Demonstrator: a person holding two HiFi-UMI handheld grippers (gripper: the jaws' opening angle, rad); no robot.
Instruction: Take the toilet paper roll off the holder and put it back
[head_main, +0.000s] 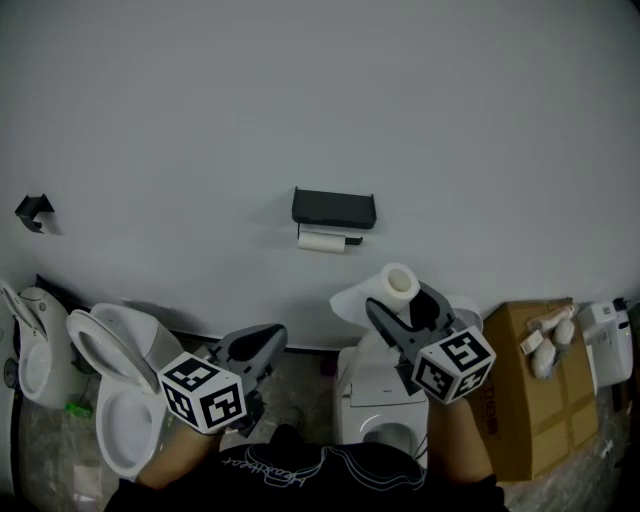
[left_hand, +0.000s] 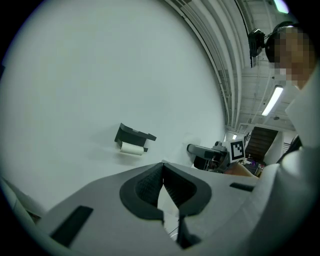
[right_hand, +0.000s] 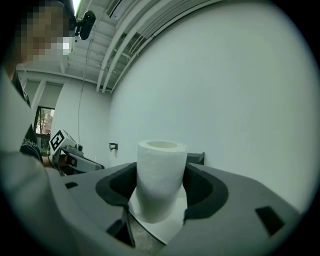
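A black holder (head_main: 334, 208) is fixed to the pale wall, with a white roll (head_main: 322, 240) hanging under its shelf. My right gripper (head_main: 398, 300) is below and to the right of it, shut on a toilet paper roll (head_main: 399, 283) that stands upright between the jaws. The right gripper view shows this roll (right_hand: 159, 182) filling the gap of the right gripper (right_hand: 160, 172), with the holder (right_hand: 196, 158) partly hidden behind it. My left gripper (head_main: 262, 345) is lower left, shut and empty. In its own view the left gripper (left_hand: 162, 165) points toward the holder (left_hand: 134, 135).
Two toilets stand at the left: a near one (head_main: 120, 400) and another (head_main: 35, 350) at the frame's edge. A third toilet (head_main: 385, 400) is under my right gripper. A cardboard box (head_main: 530, 400) with white items (head_main: 545, 345) sits at the right. A small black hook (head_main: 35, 212) is on the wall.
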